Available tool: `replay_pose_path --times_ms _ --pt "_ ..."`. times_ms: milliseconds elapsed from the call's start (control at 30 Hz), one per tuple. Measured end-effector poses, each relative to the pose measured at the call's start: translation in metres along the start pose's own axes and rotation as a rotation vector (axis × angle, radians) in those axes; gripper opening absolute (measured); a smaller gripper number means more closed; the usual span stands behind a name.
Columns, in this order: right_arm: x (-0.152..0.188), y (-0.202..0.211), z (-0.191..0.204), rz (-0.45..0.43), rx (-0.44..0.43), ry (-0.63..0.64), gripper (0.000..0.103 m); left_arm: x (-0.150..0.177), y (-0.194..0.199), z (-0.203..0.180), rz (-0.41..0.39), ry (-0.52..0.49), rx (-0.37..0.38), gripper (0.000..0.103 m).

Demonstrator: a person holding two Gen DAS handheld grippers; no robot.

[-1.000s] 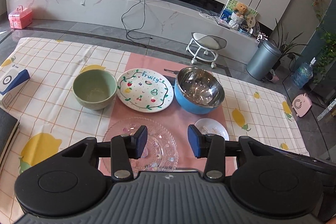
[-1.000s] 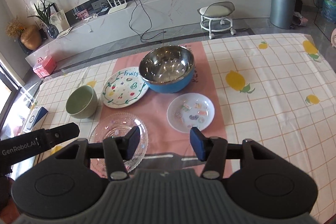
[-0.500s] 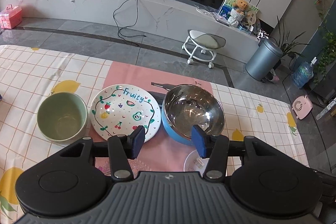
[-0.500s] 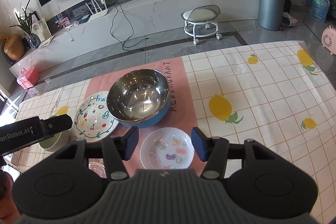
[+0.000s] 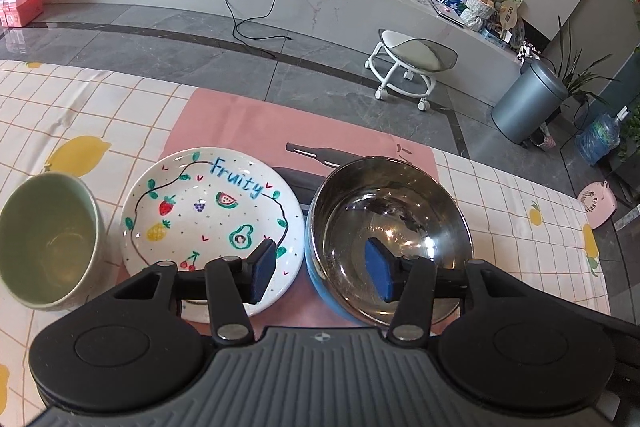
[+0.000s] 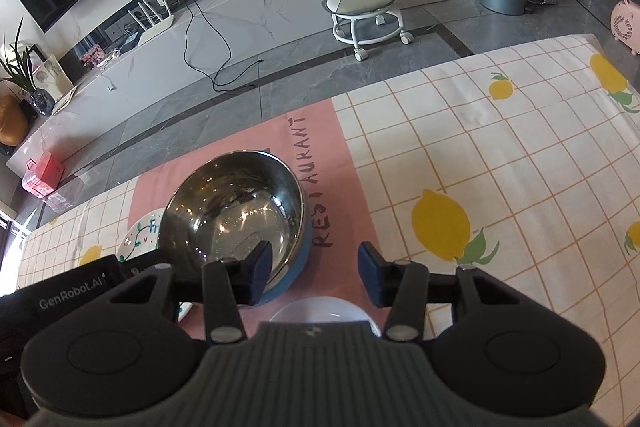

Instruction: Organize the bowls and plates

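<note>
A steel bowl (image 5: 388, 227) with a blue outside stands on the pink mat, with a white "Fruity" plate (image 5: 212, 211) to its left and a green bowl (image 5: 48, 239) further left. My left gripper (image 5: 320, 269) is open and straddles the steel bowl's left rim, one pad inside the bowl and the other above the plate. My right gripper (image 6: 315, 271) straddles the steel bowl's (image 6: 236, 211) right rim. Its jaws are closing and the pads do not press on the rim. A small white plate (image 6: 324, 309) lies mostly hidden under the right gripper's body.
The pink mat (image 5: 248, 123) lies on a checked lemon tablecloth (image 6: 480, 167) that reaches the table's far edge. Beyond it is grey floor with a wheeled stool (image 5: 408, 59) and a grey bin (image 5: 528, 103). The left gripper's black body (image 6: 72, 301) shows at the right wrist view's left edge.
Both grippers have moved forward and down to the steel bowl, one at each side of its rim. The glass plate has dropped out of view. The right jaws have narrowed slightly.
</note>
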State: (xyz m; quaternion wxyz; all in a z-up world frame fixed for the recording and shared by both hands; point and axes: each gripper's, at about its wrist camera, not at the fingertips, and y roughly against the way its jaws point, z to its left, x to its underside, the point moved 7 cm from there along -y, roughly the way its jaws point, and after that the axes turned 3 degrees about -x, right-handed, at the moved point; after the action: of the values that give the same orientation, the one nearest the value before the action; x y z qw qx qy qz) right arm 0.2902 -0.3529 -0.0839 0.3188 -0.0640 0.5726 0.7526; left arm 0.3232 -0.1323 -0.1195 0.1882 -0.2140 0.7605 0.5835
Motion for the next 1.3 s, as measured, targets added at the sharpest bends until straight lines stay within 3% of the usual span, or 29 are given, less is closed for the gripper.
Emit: replay_pose_path --times_ms 133,333,367,433,533,833,1300 --pt "-0.001 -0.017 -0.004 0.026 -0.007 -0.048 0.04 -0.001 -0.015 -0.005 0.032 -0.015 -0.013 0.058" --pt "0.0 -0.028 0.0 0.055 -0.043 -0.076 0.027 0.002 -0.027 -0.006 0.064 -0.014 -0.037 0.03" --pt "0.001 -0.03 0.001 0.06 -0.049 -0.079 0.023 0.002 -0.028 -0.006 0.066 -0.015 -0.039 0.021" --pt "0.001 -0.032 0.005 0.069 -0.066 -0.085 0.016 0.002 -0.026 -0.006 0.066 -0.021 -0.055 0.014" --pt "0.002 -0.031 0.008 0.071 -0.038 -0.066 0.013 0.001 -0.02 -0.006 0.063 -0.025 -0.058 0.013" --pt "0.014 0.015 0.02 0.042 -0.076 -0.032 0.012 0.008 0.041 -0.005 0.03 -0.031 -0.094 0.011" --pt "0.091 0.128 0.046 0.01 -0.177 0.052 0.012 0.068 0.16 0.028 -0.04 0.031 -0.118 0.011"
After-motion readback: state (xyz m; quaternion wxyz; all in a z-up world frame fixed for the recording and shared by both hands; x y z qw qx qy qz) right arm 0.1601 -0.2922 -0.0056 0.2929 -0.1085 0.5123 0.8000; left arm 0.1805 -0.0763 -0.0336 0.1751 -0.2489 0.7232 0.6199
